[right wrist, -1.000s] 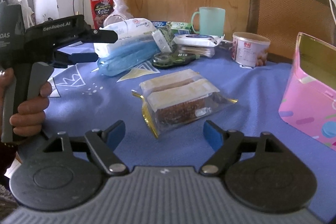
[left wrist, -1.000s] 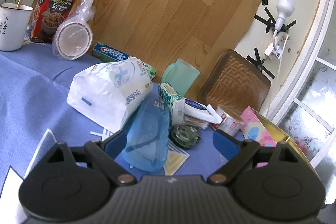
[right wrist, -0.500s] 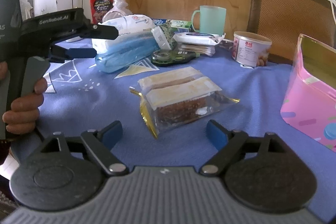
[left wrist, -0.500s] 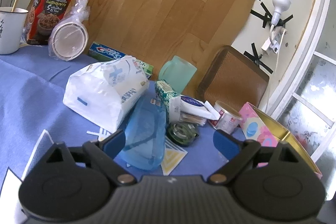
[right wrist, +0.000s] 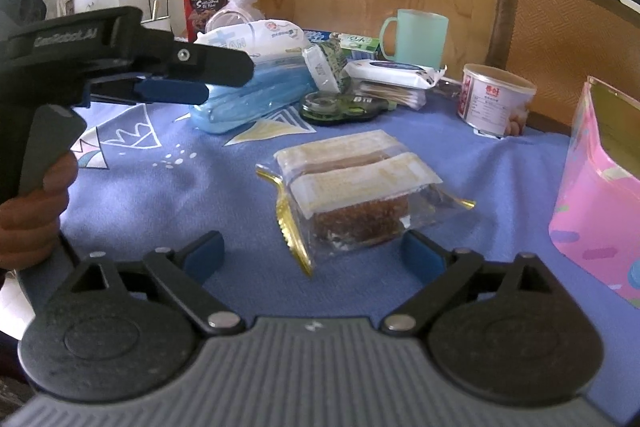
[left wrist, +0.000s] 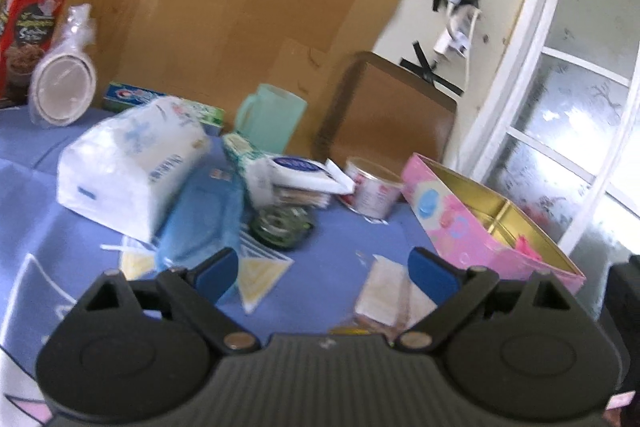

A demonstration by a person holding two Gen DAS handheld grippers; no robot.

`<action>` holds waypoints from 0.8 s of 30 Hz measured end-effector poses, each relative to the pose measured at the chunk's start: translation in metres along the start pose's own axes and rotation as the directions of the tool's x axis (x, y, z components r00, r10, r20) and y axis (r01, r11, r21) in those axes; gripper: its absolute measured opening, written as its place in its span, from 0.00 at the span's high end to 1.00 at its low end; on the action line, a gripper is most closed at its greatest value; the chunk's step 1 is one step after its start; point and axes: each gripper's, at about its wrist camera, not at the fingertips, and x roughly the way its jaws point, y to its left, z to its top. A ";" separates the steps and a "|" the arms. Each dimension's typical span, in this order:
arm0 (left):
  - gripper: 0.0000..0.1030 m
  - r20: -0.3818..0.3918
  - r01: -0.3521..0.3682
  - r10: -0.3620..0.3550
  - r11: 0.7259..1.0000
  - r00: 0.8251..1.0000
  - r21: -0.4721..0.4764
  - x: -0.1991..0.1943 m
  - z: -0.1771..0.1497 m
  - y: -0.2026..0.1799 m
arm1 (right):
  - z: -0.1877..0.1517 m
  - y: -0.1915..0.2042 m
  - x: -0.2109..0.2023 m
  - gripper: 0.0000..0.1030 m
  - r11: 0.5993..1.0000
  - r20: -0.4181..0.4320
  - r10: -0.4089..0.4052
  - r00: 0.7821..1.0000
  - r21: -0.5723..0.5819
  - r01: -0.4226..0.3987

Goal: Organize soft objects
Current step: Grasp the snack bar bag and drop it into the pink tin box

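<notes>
A cake packet (right wrist: 352,187) in clear wrap lies on the blue cloth (right wrist: 160,187). My right gripper (right wrist: 312,253) hangs just over its near end. The jaws are opening, and the pads stand either side of that end without touching it. My left gripper (left wrist: 324,267) is open and empty above the cloth, with the cake packet (left wrist: 384,299) low on its right. In the right wrist view the left gripper (right wrist: 218,81) reaches in from the left, held by a hand (right wrist: 32,203). Behind lie a white tissue pack (left wrist: 128,163), a blue pouch (left wrist: 200,219) and a wipes pack (left wrist: 304,171).
An open pink tin box (left wrist: 460,227) stands at the right, beside a small round tub (left wrist: 372,191). A green mug (left wrist: 272,119), a dark tape dispenser (left wrist: 280,227), a toothpaste box (left wrist: 132,95) and a red snack box (left wrist: 28,27) crowd the back. A chair back (left wrist: 392,115) rises behind the table.
The left wrist view has swung right, bringing the pink tin and the cake packet into sight. The right jaws have spread wider. In the right view the left gripper has pushed further right.
</notes>
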 end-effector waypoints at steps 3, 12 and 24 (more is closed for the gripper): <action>0.07 -0.059 0.008 -0.007 1.000 0.998 0.005 0.012 -0.001 -0.010 | 0.002 -0.001 0.001 0.05 1.000 0.000 -0.002 1.000 -0.007 0.002; 0.42 -0.256 0.025 -0.017 0.999 0.967 0.030 0.067 -0.003 -0.041 | 0.006 -0.009 0.009 0.32 1.000 0.034 -0.019 0.999 0.026 0.018; 0.43 -0.076 0.145 -0.130 0.958 0.989 0.247 0.071 0.040 -0.151 | 0.004 -0.050 -0.062 0.36 0.957 0.328 -0.289 0.899 0.104 0.269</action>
